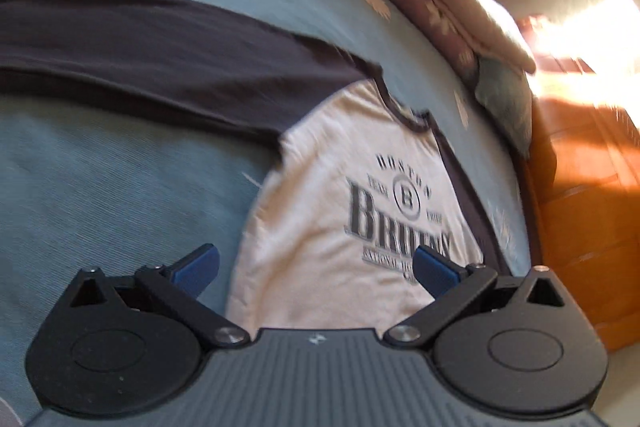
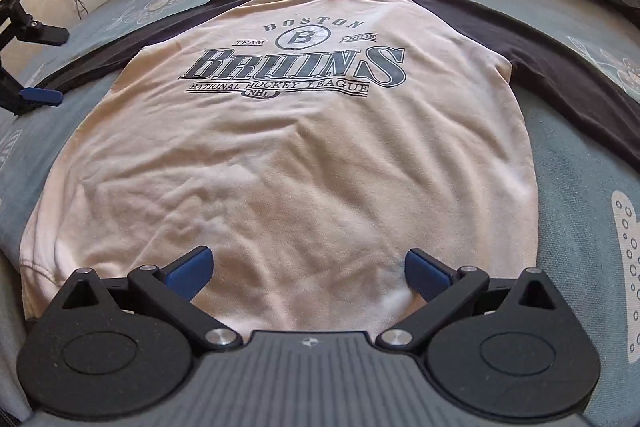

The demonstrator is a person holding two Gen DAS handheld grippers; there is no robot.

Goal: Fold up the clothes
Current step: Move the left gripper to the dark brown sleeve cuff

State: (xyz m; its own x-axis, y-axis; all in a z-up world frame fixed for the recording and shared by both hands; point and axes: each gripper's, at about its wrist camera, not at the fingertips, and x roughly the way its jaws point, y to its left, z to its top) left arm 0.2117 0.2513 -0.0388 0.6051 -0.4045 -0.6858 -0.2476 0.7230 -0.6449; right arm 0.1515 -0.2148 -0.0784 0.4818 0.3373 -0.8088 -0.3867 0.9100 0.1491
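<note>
The shirt (image 2: 280, 155) is spread flat, print up, on the bedspread (image 2: 580, 163), filling the frame centre. No fold is made yet. The left gripper (image 1: 316, 267) and right gripper (image 2: 308, 271) are wide open, holding nothing.

The shirt (image 2: 280, 155) is showing as soft, matt, wrinkled cloth with dark sleeves. The bedspread (image 2: 576, 163) is looking like finely ribbed woven fabric. The right hand-held gripper (image 2: 308, 269) is showing matt black plastic, blue pads (image 2: 192, 271) and shiny metal screws. A dresser (image 1: 592, 219) is gleaming as glossy wood.
</note>
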